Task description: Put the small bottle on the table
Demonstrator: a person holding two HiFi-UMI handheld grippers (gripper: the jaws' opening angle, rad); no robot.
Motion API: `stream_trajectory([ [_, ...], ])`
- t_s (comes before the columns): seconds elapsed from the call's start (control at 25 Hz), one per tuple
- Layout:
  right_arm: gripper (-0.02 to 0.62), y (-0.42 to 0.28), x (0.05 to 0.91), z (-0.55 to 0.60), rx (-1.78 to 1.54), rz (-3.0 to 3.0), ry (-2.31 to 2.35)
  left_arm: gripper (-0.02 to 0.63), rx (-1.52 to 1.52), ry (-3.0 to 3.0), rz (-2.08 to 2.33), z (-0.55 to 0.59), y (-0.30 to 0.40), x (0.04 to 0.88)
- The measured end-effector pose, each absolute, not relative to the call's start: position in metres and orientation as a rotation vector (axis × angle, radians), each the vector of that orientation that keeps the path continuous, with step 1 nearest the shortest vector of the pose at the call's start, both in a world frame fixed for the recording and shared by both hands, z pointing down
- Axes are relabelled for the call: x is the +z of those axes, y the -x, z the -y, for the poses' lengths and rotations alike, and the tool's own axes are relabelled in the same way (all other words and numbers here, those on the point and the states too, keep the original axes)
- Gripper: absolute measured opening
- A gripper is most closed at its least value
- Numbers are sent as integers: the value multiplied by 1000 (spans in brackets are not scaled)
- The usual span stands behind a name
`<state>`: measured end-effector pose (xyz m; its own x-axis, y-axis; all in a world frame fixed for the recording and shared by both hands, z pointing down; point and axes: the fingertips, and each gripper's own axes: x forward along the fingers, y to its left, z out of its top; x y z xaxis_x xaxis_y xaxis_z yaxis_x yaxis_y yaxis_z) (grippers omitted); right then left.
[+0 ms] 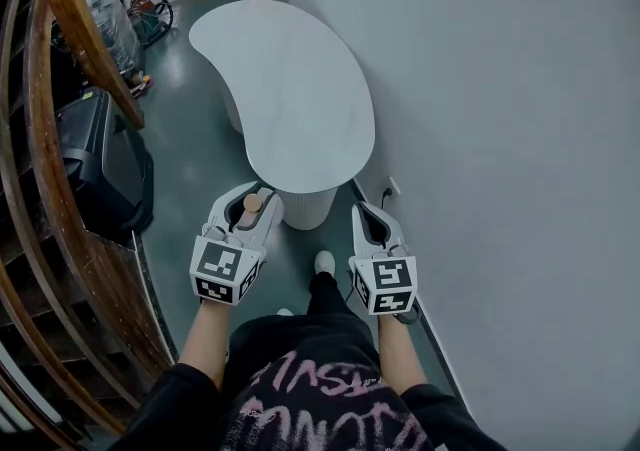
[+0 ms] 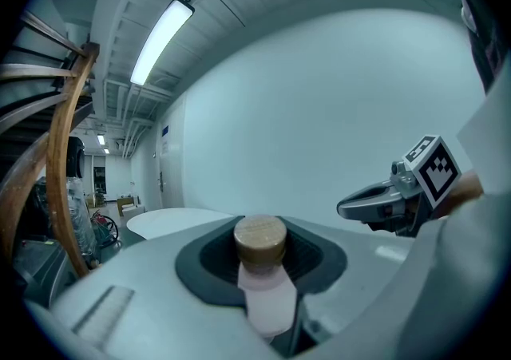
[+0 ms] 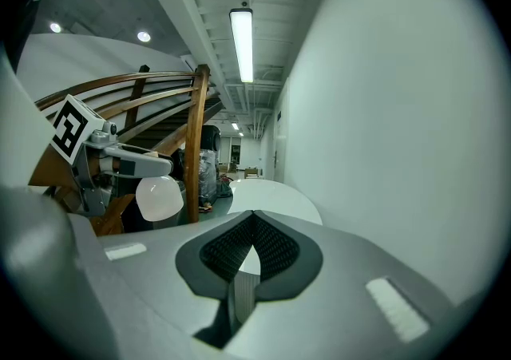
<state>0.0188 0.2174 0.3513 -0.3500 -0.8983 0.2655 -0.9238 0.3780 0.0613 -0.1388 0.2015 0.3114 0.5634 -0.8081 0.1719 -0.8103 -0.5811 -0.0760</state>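
No text can be read with confidence. The black shirt with large pink lettering [image 1: 305,401] is seen from above and upside down, and its letters cannot be made out. The black-and-white square marker cube [image 1: 226,271] on the left gripper [image 1: 256,195] and the one [image 1: 385,284] on the right gripper [image 1: 366,211] bear patterns only, no characters. The small pale pink bottle with a brown cap [image 2: 263,286] shows no legible label. A small blue wall sign [image 2: 164,131] is too small to read.

My left gripper [image 1: 249,207] clamps the pale pink, tan-capped bottle [image 2: 267,298] upright, just short of the white curved table's [image 1: 290,89] near edge.
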Motion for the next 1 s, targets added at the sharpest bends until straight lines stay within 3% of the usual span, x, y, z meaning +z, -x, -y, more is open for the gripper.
stream_trajectory([
  [1.0, 9, -24, 366, -166, 180, 2416, -1617, 109, 344, -2801, 1429, -154, 129, 318],
])
